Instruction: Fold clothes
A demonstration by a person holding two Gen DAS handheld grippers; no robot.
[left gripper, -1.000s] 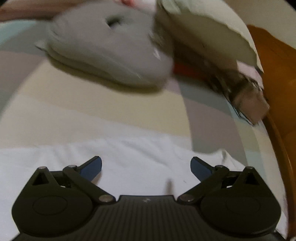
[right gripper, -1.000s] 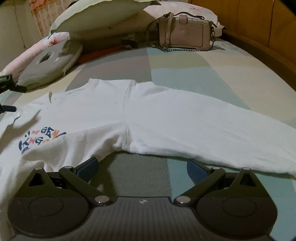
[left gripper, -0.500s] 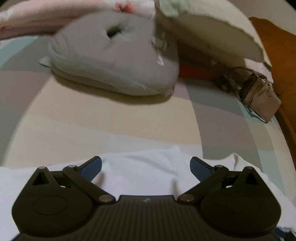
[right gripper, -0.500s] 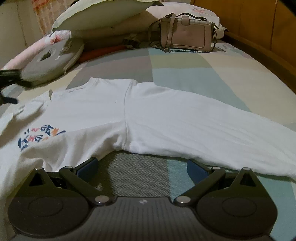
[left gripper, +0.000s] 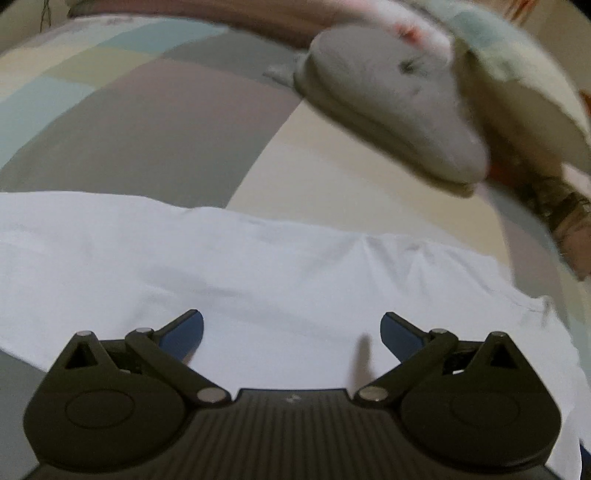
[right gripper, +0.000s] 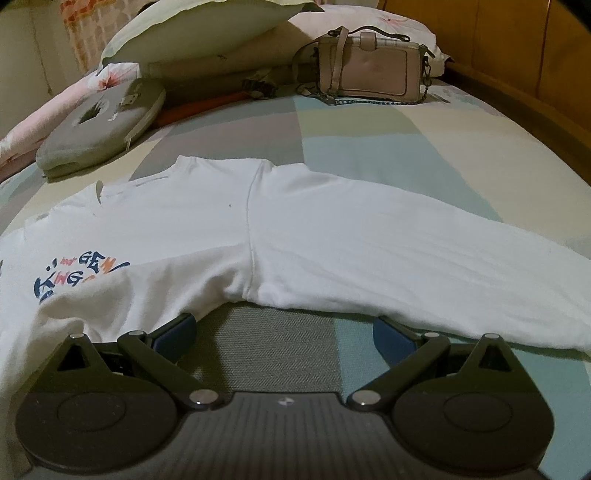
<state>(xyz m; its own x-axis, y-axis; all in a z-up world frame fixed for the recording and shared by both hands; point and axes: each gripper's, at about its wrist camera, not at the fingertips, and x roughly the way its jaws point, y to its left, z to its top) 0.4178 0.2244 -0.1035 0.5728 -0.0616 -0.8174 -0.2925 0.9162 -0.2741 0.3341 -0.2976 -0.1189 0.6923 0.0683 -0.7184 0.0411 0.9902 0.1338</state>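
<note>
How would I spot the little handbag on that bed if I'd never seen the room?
Look to the far end of the patchwork bed cover, where the pillows are piled. The handbag stands upright against them, right of the flat grey cushion. It alone is pinkish leather, with a chain strap.

You are working in a bedroom at home: a bed (right gripper: 369,155) with a pastel patchwork sheet fills both views, pillows (right gripper: 199,37) are piled at its head, a pink handbag (right gripper: 373,70) and a grey cushion (right gripper: 99,125) lie on it, and wooden panelling (right gripper: 517,44) runs alongside.
</note>
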